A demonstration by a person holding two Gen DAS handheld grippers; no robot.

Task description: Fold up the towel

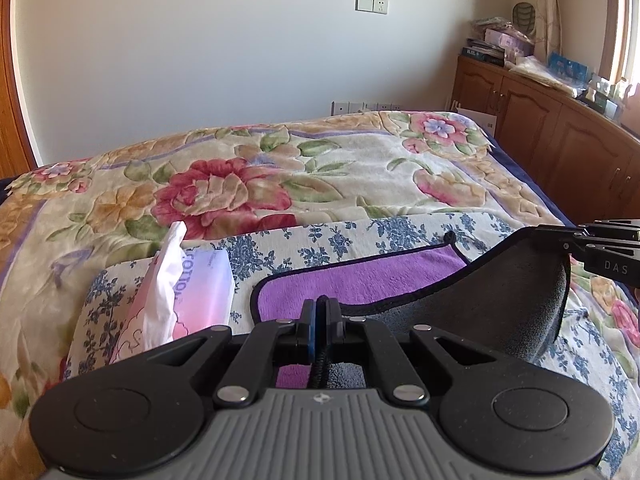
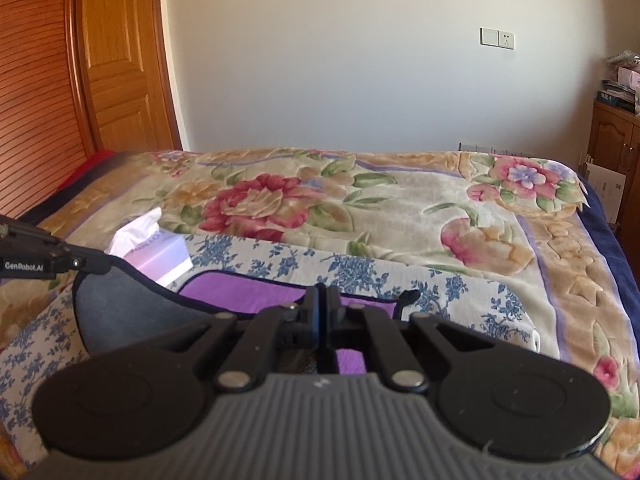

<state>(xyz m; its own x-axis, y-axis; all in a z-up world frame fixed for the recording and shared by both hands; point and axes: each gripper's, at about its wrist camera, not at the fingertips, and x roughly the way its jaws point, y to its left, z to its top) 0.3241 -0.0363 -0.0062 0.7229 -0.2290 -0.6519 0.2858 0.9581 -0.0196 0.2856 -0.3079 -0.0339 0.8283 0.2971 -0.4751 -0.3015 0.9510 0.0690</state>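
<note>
We hold a purple towel (image 1: 360, 280) by its near edge, one gripper at each corner, above a blue-flowered cloth (image 1: 400, 232) spread on a bed covered by a floral blanket (image 1: 240, 176). The left gripper (image 1: 319, 312) has its fingers pressed together on the towel's black-trimmed hem, which runs down between them toward the camera. The right gripper (image 2: 322, 300) is likewise closed, with purple fabric visible below its fingers; the pinch itself is partly hidden by the mechanism, so we judge it to be gripping the towel rather than see it outright. Between our two grips the lifted edge curls over and shows the towel's grey underside (image 1: 500, 300), while the far part of the towel lies flat on the flowered cloth, its hanging loop (image 1: 450, 237) at the far right corner. In the right wrist view the left gripper enters from the left, holding the raised grey fold. A tissue pack (image 1: 192, 292) sits on the flowered cloth just beside the towel's left edge. A wooden cabinet (image 1: 540, 136) stands along the wall to the right of the bed.
</note>
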